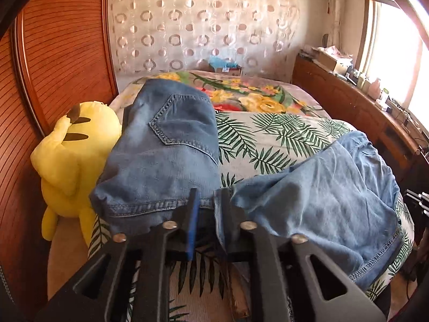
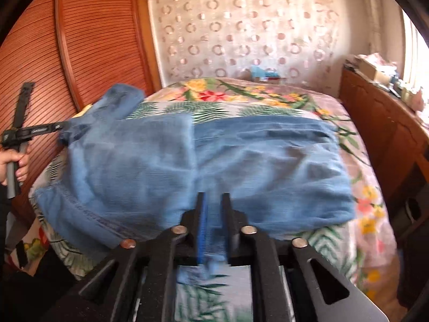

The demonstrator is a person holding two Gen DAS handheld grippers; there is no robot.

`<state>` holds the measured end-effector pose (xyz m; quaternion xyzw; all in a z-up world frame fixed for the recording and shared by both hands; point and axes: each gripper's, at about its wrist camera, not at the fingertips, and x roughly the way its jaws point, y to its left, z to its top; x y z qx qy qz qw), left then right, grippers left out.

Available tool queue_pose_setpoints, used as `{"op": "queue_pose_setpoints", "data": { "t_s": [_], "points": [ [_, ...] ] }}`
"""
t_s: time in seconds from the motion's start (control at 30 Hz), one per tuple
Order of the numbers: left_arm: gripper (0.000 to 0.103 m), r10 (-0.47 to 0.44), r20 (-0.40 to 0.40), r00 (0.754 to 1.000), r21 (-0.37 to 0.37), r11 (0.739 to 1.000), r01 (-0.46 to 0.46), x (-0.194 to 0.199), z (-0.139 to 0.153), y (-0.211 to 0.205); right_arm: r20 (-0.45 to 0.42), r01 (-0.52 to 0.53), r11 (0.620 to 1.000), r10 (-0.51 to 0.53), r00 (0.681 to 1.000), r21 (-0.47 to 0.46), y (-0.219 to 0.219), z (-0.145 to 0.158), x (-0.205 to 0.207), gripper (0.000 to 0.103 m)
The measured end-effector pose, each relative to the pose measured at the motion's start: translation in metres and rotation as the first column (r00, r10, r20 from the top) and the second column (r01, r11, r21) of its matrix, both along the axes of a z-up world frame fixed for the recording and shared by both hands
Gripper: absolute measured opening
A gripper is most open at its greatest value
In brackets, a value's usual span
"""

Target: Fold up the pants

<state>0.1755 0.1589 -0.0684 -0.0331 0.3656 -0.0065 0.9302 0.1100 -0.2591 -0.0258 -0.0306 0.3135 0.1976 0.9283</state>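
Blue denim pants [image 2: 241, 161] lie across the bed. In the left wrist view one part with a back pocket [image 1: 166, 145] lies at the left, and a lighter part [image 1: 327, 204] is bunched at the right. My left gripper [image 1: 207, 201] is at the hem of the pocket part, jaws a little apart, with a denim edge hanging loose by the right finger [image 1: 224, 209]. My right gripper [image 2: 213, 201] is at the near edge of the pants, jaws slightly apart, with blurred denim loose in the gap. The left gripper [image 2: 60, 127] also shows at the pants' left end, held by a hand [image 2: 12, 161].
The bed has a fern-print sheet [image 1: 270, 139] and a floral blanket [image 1: 257, 94] further back. A yellow plush toy [image 1: 72, 155] leans at the bed's left edge against a slatted wooden door [image 1: 59, 53]. A cluttered wooden sideboard [image 1: 348, 99] runs along the right under a window.
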Motion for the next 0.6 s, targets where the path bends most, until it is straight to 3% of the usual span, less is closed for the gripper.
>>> {"op": "queue_pose_setpoints", "data": {
  "t_s": [0.07,0.1,0.17,0.2,0.6],
  "points": [
    [0.048,-0.016,0.018,1.0,-0.005,1.0,0.016,-0.007,0.004,-0.004,0.001,0.025,1.0,-0.025,1.0,0.0,-0.012,0.001,-0.001,0.03],
    [0.053,-0.032,0.026,0.999,-0.01,0.999,0.032,-0.011,0.006,-0.008,0.0,0.045,0.999,-0.045,0.999,-0.004,-0.018,0.001,-0.001,0.032],
    [0.079,-0.057,0.04,0.998,-0.014,0.998,0.058,-0.015,0.009,-0.016,-0.002,0.073,0.997,-0.073,0.997,-0.014,-0.028,0.0,-0.002,0.035],
    [0.083,-0.075,0.051,0.996,-0.016,0.997,0.076,-0.018,0.011,-0.023,-0.002,0.089,0.996,-0.089,0.996,-0.022,-0.033,0.0,-0.002,0.035],
    [0.083,-0.271,0.033,0.962,-0.011,0.962,0.271,-0.035,-0.003,-0.113,-0.111,0.267,0.964,-0.265,0.958,0.001,-0.09,-0.019,0.028,0.035]
  ]
}}
